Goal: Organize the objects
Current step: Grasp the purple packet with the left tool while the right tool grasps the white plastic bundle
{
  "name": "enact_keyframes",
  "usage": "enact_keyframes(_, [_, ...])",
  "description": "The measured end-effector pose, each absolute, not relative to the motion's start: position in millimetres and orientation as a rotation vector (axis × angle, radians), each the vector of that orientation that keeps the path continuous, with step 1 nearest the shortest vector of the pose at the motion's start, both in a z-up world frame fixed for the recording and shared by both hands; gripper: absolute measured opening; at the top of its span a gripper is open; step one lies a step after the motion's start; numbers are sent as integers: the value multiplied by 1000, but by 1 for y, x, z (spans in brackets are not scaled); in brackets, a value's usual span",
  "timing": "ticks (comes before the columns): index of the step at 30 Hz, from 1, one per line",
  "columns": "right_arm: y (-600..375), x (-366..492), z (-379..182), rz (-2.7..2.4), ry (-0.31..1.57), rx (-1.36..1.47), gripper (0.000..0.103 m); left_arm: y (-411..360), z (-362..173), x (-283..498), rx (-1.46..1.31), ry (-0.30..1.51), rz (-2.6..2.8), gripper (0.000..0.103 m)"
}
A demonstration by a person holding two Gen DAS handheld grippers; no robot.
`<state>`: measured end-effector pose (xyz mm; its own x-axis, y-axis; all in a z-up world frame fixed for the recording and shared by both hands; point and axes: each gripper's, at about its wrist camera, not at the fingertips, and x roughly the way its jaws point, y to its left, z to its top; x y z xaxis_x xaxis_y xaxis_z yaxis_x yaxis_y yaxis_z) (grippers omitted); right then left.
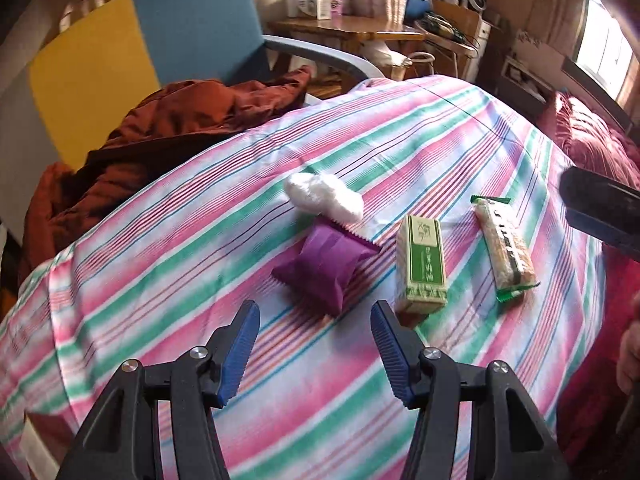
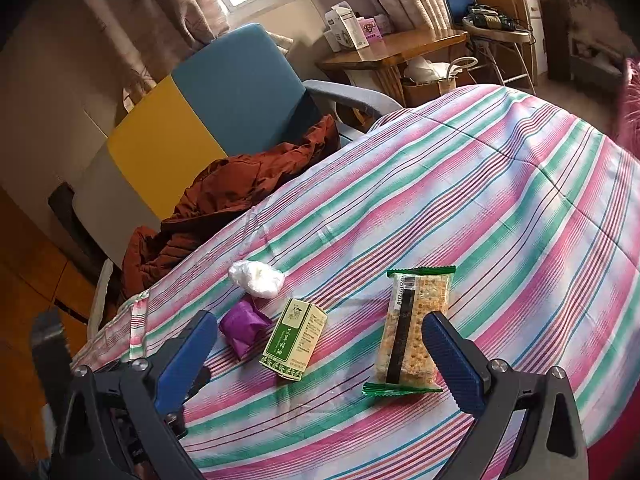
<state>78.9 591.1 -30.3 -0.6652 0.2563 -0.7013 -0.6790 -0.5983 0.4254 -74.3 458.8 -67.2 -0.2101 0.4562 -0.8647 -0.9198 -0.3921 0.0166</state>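
Blue-padded fingers of the left gripper (image 1: 315,354) are filling the bottom of the left wrist view, jaws standing partly open with only striped cloth between them, nothing held. Directly ahead at 12 o'clock of the gap, the purple packet (image 1: 325,266) is lying on the striped quilt (image 1: 420,140), near the fingertips but not touching them. At 11 o'clock beyond it, a white fluffy wad (image 1: 324,196) is touching the packet's far crimped edge. At 1 o'clock, the green-and-cream box (image 1: 421,266) is lying flat just beside the packet; further out at 2 o'clock, the cracker bar (image 1: 505,250) in its green-ended wrapper is lying apart from the box.

Right gripper (image 2: 320,354) is hanging wide open and empty, the cracker bar's near end lying just inside its right finger, the box between the fingers further out.

Risks, as judgement: the quilt is soft and rumpling, so closing jaws could be pinching fabric along with the packet. The puffy packet could be squirting sideways out of the pads. Closing too far forward could be catching the white wad as well, or the right-hand finger could be nudging the box. Both grippers are working close together; a collision seems possible.
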Motion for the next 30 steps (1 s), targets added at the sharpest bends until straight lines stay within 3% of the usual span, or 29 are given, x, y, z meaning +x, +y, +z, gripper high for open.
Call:
enact_keyframes(10, [596,79,-35,2264,1012,-817,103,506,-103,-85,-966,841,1669,58])
enact_keyframes(15, [595,75,-37,2262,998,-843,103,503,-105,-94,-1007,748,1699,43])
enact_keyframes(30, [581,63,-38,2302,886,-916,103,388,-95,-33,-1187,484,1893,39])
